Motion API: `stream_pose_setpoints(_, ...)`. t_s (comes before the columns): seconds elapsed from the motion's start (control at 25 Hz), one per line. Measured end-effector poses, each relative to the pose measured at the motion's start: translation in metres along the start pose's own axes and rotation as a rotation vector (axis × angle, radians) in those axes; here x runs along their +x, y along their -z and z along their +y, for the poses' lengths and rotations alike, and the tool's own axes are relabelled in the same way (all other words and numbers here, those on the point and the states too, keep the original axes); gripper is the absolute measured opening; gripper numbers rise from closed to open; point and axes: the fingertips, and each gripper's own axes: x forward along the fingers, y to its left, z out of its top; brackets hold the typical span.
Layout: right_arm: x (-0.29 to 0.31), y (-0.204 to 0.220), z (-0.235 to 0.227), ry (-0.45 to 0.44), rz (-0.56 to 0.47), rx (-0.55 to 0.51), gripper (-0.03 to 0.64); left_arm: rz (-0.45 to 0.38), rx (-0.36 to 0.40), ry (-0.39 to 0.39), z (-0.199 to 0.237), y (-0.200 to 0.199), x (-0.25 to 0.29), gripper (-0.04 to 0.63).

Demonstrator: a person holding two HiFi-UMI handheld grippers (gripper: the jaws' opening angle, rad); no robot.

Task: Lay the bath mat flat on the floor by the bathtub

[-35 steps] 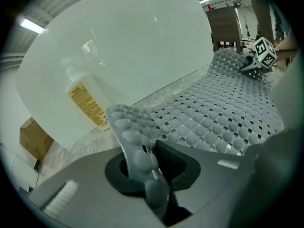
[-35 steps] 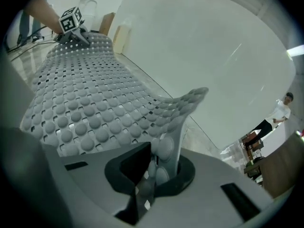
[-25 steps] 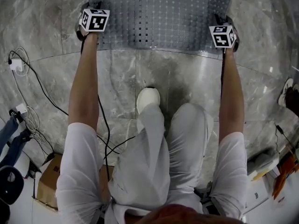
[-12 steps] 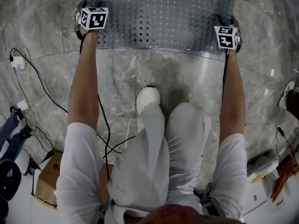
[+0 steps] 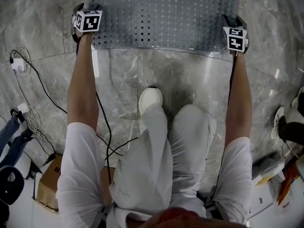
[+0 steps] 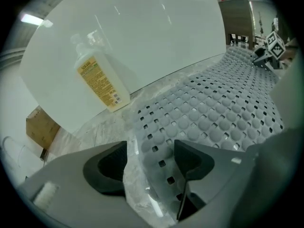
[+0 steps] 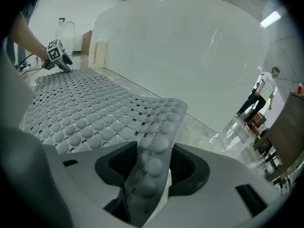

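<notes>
Both grippers have slid outward since a second ago: the left marker cube [image 5: 88, 21] now sits nearer the mat's left edge and the right marker cube [image 5: 236, 38] nearer its right edge, so the sheet looks pulled wider.

Seen from above, the grey, hole-punched bath mat [image 5: 161, 15] lies across the marble floor [image 5: 190, 84] ahead of the person's white shoe [image 5: 150, 100], its near edge running between the two outstretched arms.

The left gripper [image 6: 147, 165] has its jaws well apart. The mat's near left corner runs up between them, close against the right-hand pad and clear of the other, lying down on the floor and not pinched.

The right gripper [image 7: 153, 167] is clamped on the opposite corner. That bit of mat stands up on edge between the two dark pads, its round studs showing, and curls over just beyond them, while the rest of the sheet stretches flat away toward the far cube.

Just behind the mat rises the white wall of the bathtub [image 6: 142, 42]. A clear bottle [image 6: 97, 80] with a yellow label stands on the floor against that wall, near the mat's left end. A brown cardboard box [image 6: 40, 127] sits further along the tub.
</notes>
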Motion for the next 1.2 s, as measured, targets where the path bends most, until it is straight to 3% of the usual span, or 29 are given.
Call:
stream_pose_setpoints(0.44, -0.009, 0.022, -0.009, 0.012, 0.047, 0.046, 0.216, -0.018, -0.092, 0.004, -0.001, 0.014, -0.004, 0.305)
stream_pose_setpoints(0.72, -0.027, 0.047, -0.011, 0.02, 0.088, 0.072, 0.175, -0.051, -0.126, -0.019, -0.008, 0.022, -0.024, 0.267)
stream_pose_setpoints(0.88, -0.034, 0.042, 0.006, -0.017, 0.043, 0.145, 0.166, -0.114, -0.219, -0.015, -0.017, 0.022, -0.04, 0.266)
stream_pose_setpoints(0.96, -0.037, 0.035, 0.022, -0.056, 0.018, 0.163, 0.196, -0.143, -0.255, -0.004, -0.023, 0.02, -0.047, 0.267)
stream_pose_setpoints(1.2, -0.067, 0.012, 0.067, -0.144, -0.016, 0.138, 0.209, -0.178, -0.282, 0.047, -0.05, 0.015, -0.069, 0.272)
